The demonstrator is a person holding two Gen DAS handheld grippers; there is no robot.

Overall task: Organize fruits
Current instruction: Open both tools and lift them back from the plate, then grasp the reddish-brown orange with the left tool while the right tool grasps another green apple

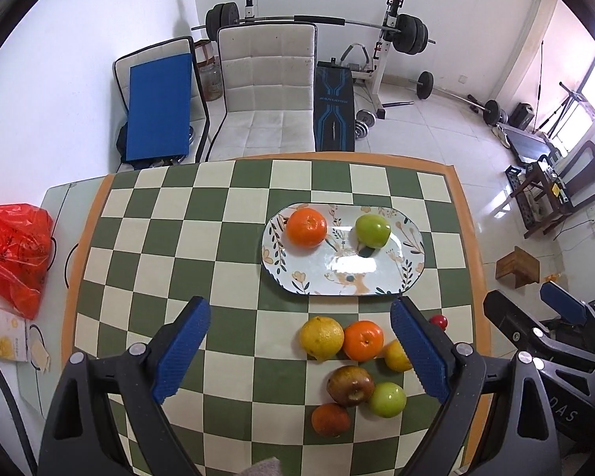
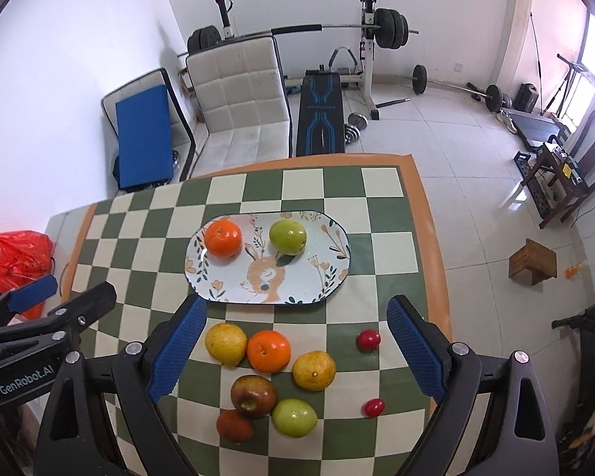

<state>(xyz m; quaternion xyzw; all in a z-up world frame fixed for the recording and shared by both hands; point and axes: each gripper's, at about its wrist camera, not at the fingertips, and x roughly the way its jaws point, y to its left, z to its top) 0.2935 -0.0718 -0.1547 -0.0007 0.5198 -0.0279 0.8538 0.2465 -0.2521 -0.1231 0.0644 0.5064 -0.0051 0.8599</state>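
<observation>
An oval floral plate [image 1: 337, 273] [image 2: 234, 285] on the checkered table holds an orange [image 1: 306, 227] [image 2: 223, 237] and a green apple [image 1: 372, 230] [image 2: 287, 237]. Nearer me lies a cluster of loose fruit: a yellow citrus [image 2: 226, 343], an orange [image 2: 268, 351], a second yellow citrus [image 2: 314, 370], a dark red apple [image 2: 254, 396], a green apple [image 2: 294, 417] and a dark orange [image 2: 235, 425]. Two small red fruits [image 2: 368, 340] [image 2: 373, 407] lie to the right. My left gripper [image 1: 301, 351] and right gripper [image 2: 297, 351] are both open and empty above the cluster.
The table's orange border [image 2: 428, 238] marks its right edge. A red plastic bag [image 1: 14, 254] and a snack box [image 1: 4, 335] sit at the left. A padded chair [image 1: 265, 91], weight bench and barbells stand behind the table. A wooden stool [image 2: 533, 263] is on the floor.
</observation>
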